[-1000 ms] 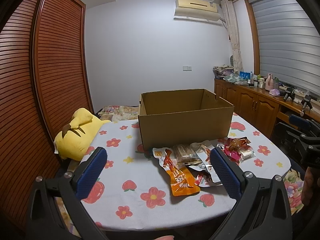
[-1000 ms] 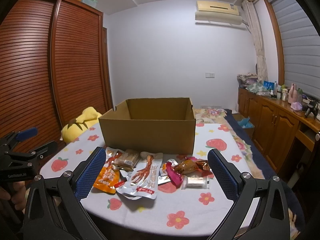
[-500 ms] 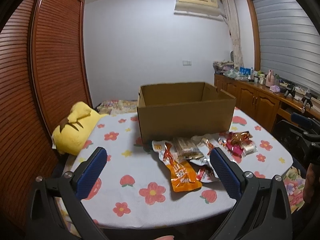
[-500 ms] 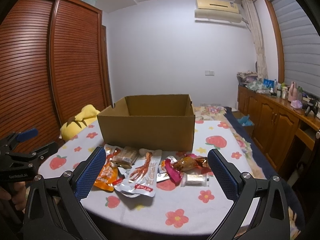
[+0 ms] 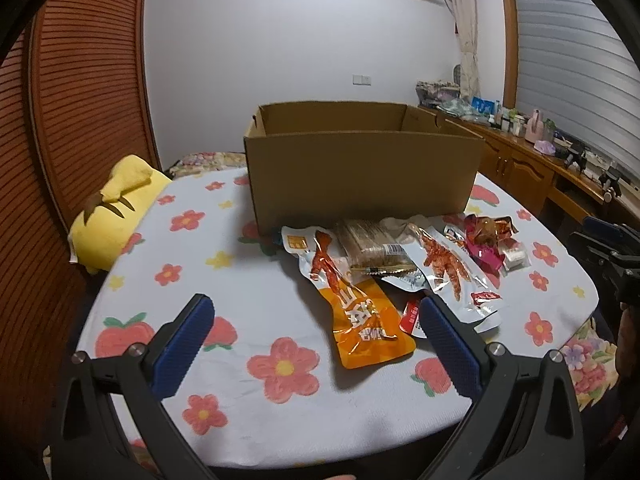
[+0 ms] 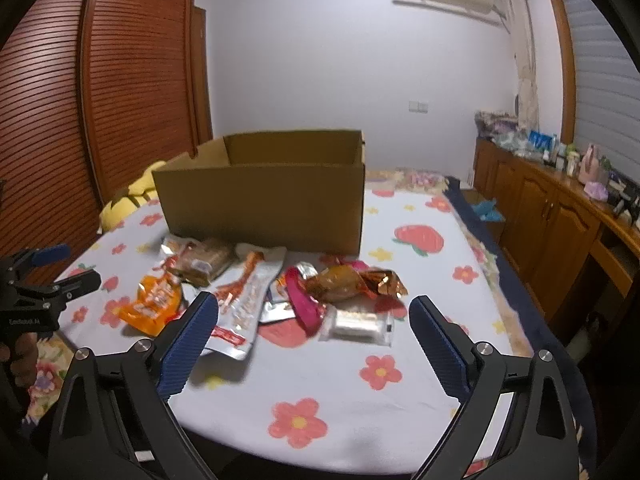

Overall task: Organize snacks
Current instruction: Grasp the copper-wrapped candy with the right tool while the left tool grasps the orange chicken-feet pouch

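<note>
An open cardboard box [image 5: 360, 176] stands on a table with a flower-print cloth [image 5: 224, 320]; it also shows in the right wrist view [image 6: 264, 204]. Several snack packets lie in front of it: an orange pouch [image 5: 362, 320], a brown biscuit pack [image 5: 372, 246], a clear chicken-feet packet [image 5: 448, 268], a gold-wrapped snack [image 6: 348, 280], a pink packet [image 6: 304, 304] and a small white bar [image 6: 358, 322]. My left gripper [image 5: 316, 344] is open and empty above the near table edge, facing the orange pouch. My right gripper [image 6: 314, 344] is open and empty, just short of the pink packet and white bar.
A yellow plush toy [image 5: 116, 208] lies at the table's left edge. A slatted wooden wardrobe [image 6: 120, 88] stands to the left. A wooden sideboard [image 6: 560, 216] with bottles runs along the right wall. The other gripper shows at each view's side [image 5: 612, 256] [image 6: 36, 284].
Both grippers have moved forward and lower toward the snack pile, so the packets and box look larger. Both stay open. Nothing on the table has moved.
</note>
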`<state>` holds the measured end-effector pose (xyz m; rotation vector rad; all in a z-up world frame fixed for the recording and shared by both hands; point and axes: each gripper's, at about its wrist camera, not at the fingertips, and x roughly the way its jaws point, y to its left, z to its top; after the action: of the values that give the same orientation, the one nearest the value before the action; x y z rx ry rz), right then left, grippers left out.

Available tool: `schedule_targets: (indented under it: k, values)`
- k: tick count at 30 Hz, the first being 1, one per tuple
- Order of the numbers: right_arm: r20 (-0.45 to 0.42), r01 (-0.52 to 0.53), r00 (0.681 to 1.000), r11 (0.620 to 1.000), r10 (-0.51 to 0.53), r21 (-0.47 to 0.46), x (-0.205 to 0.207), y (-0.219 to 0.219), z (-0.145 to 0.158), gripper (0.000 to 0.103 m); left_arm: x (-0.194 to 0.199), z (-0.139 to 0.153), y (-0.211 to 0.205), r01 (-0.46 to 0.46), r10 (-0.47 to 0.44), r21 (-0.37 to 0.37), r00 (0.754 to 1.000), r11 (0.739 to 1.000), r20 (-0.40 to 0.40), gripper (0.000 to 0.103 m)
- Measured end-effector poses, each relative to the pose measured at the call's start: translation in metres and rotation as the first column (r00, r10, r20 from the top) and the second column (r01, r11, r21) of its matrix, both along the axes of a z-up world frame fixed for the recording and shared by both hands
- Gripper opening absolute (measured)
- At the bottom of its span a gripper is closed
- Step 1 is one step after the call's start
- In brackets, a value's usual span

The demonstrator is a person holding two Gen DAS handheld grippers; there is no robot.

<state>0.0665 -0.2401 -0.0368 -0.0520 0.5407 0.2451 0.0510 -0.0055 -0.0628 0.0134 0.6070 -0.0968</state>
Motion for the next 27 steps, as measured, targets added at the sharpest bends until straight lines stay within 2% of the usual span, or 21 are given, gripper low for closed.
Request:
schedule_targets:
  k: [12, 20, 23, 27]
  values:
    - [-0.138, -0.005, 0.99, 1.0, 0.009, 0.023, 0.043, -0.027, -0.026, 0.088, 0.03, -0.013, 0.002, 0.031, -0.033, -0.028, 0.996, 0.999, -0.078, 0.1]
    - [-0.23, 0.023, 0.973, 0.998, -0.01, 0.054, 0.09, -0.048, -0.035, 0.062, 0.051, -0.023, 0.0, 0.041, -0.046, -0.037, 0.991, 0.998, -0.127, 0.098]
    - [-0.272, 0.034, 0.962, 0.996, -0.011, 0.083, 0.108, -0.055, -0.039, 0.056, 0.057, -0.026, -0.001, 0.045, -0.05, -0.04, 0.989, 0.998, -0.139, 0.098]
    - [-0.297, 0.025, 0.955, 0.996, 0.001, 0.084, 0.13, -0.058, -0.04, 0.053, 0.061, -0.029, -0.003, 0.053, -0.058, -0.037, 0.987, 0.998, -0.149, 0.098]
